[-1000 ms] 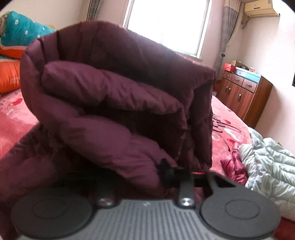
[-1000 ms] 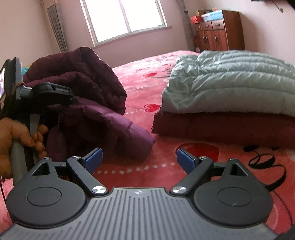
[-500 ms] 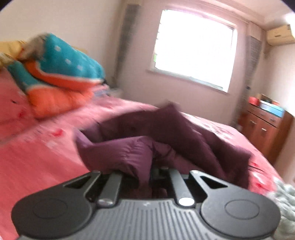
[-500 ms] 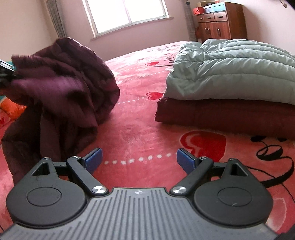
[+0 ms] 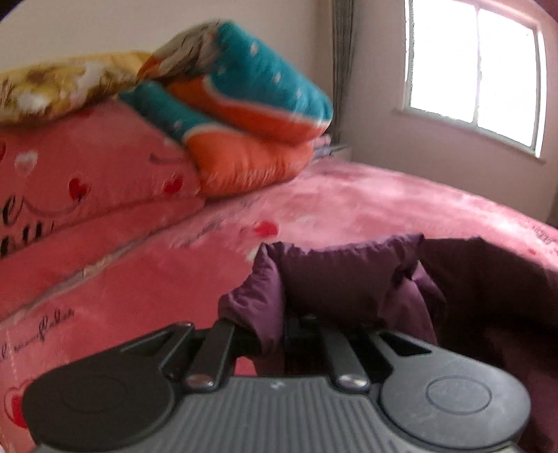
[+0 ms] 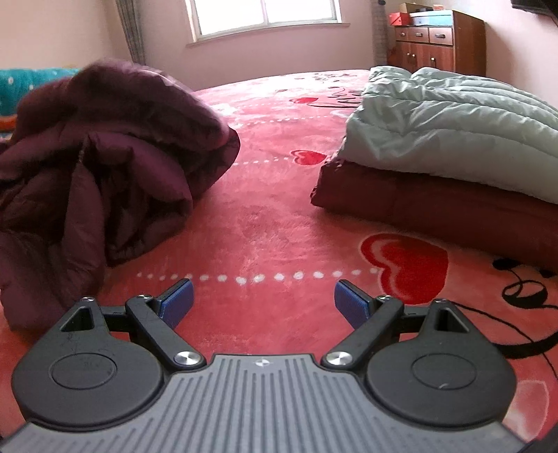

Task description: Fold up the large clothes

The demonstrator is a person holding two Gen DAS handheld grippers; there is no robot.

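Since 1 s ago the purple puffer jacket [image 5: 352, 278] has dropped from being held high, filling the left view, to a low bundle on the bed [image 5: 331, 209]; the left camera has swung toward the pillows. Left claw [image 5: 279, 324] pinched narrow on a fold of the jacket, fabric bunched between its fingers, at 6 o'clock in the left wrist view. Frame is motion-blurred, fingertips hidden under cloth.

Right claw [image 6: 262, 302] wide apart, empty, blue pads [image 6: 176, 302] hovering over the red heart-print bedspread [image 6: 279, 223], no contact with fabric visible. In the right view the jacket [image 6: 115, 156] sits at 10 o'clock as a crumpled heap, near the claw but apart from it.

Folded pale green puffer coat [image 6: 450, 129] lies on top of a folded dark red garment [image 6: 418, 205] at 2 o'clock, well apart from the jacket. Teal-orange blanket [image 5: 237, 118] stacked on pink pillows [image 5: 87, 181] at 11 o'clock in the left view. Wooden cabinet [image 6: 439, 45] at 1 o'clock, window [image 6: 261, 14] at 12.

Judgement: jacket is being laid out on open bed, not yet flat; spreading probably comes next, right claw free to take an edge.
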